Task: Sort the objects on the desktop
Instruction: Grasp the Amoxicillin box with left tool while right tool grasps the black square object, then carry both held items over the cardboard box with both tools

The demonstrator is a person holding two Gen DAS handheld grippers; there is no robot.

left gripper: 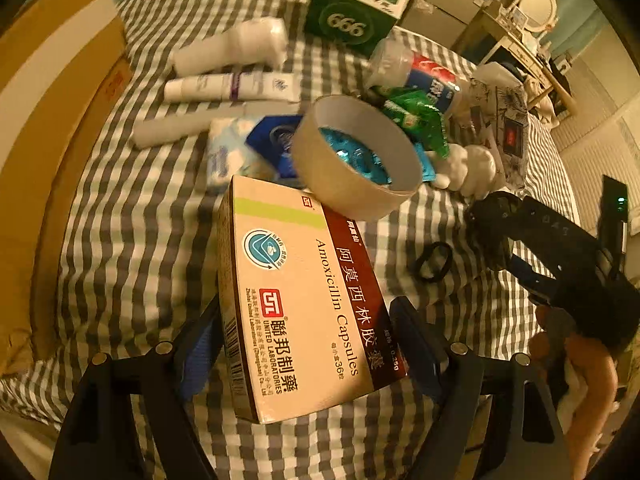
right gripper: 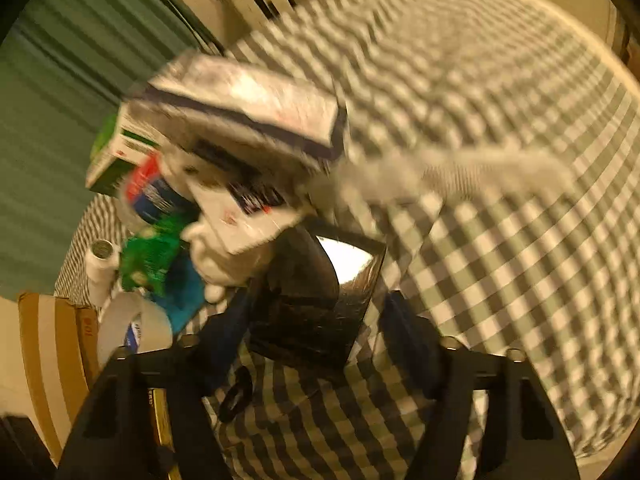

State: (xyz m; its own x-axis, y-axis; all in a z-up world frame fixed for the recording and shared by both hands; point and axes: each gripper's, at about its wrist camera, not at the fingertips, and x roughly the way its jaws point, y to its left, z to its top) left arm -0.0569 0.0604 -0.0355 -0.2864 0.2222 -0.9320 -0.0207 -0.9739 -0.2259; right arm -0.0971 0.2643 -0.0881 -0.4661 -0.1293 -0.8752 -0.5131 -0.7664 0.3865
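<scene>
the left gripper [left gripper: 308, 332] clamps one medicine box [left gripper: 296, 300], a flat cardboard carton in beige and dark red, lifted over the checked cloth [left gripper: 132, 216], a soft grey-and-white gingham that covers the whole table. everything else is placed from that box.

just past its far end sits one tape roll [left gripper: 356, 160], a brown cardboard ring with a pale inner wall, lying tilted on a crinkly blue foil packet [left gripper: 280, 140]. left of the ring is one soft pale tissue pack [left gripper: 228, 156]. further beyond the box and to the left lie three white tube-like things [left gripper: 232, 86], smooth and cylindrical, roughly side by side. at the far edge stands one green carton [left gripper: 352, 12], marked 999. between it and the ring lies one clear plastic bottle [left gripper: 416, 76] with a red and blue label, and one shiny green wrapper [left gripper: 420, 120] beside it. right of the ring is one white knobbly figure [left gripper: 468, 168]. right of the box, flat on the cloth, is one thin black hair tie [left gripper: 432, 262].

the right gripper [right gripper: 312, 324] grips one glossy black boxy object [right gripper: 312, 300] with a bright reflection on top; the view is blurred, so i cannot tell what it is. a brown cardboard carton [left gripper: 48, 140] stands left of the table.
</scene>
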